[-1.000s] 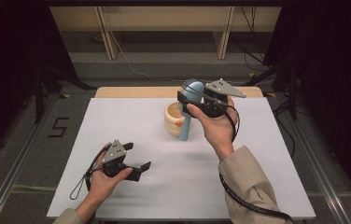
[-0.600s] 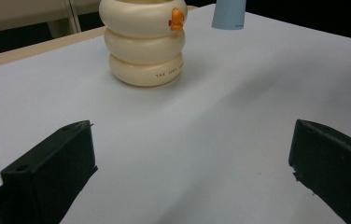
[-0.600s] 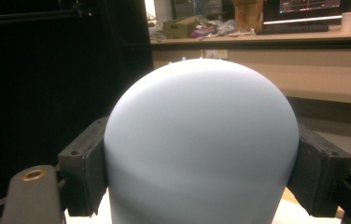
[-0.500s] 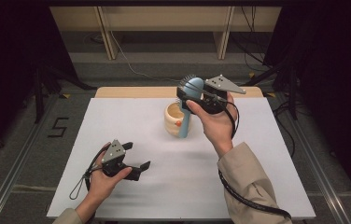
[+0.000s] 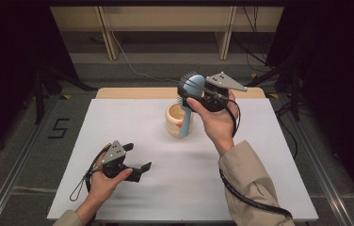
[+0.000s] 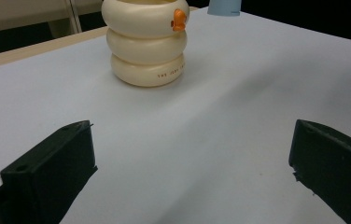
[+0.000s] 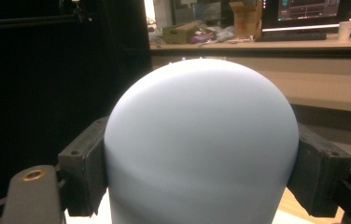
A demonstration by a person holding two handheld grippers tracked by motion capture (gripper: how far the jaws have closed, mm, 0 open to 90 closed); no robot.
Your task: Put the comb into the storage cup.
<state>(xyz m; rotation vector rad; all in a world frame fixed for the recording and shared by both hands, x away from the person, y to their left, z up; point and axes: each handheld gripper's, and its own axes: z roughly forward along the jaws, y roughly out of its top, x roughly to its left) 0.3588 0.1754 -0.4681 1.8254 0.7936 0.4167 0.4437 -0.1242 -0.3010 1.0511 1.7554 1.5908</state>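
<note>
The right tool (image 5: 195, 94) is up in the air over the far middle of the counter (image 5: 260, 155). Its two black jaws press on both sides of the round head of a light blue brush (image 5: 191, 87), so it has a tight hold on the brush. In the right gripper view the smooth blue back of the brush head (image 7: 201, 140) sits right between the jaws. From the high view, little bristles stick out at the top of the head, and the blue handle hangs down. The handle's low end is at a cream cup (image 5: 177, 120), but I cannot tell if it is inside the cup or just beside it.

The cup looks like three fat rings stacked up, with a small orange bit (image 6: 179, 19) near the top. It stands upright on the white counter, near the middle of the far edge. In the left gripper view the cup (image 6: 146, 42) is straight ahead, with the blue handle end (image 6: 224, 6) just past it.

The left tool (image 5: 137, 172) is low over the counter near the near left corner, well apart from the cup. Its jaws are wide open and hold nothing. A black cable (image 5: 78, 188) loops from it toward the near edge.
</note>
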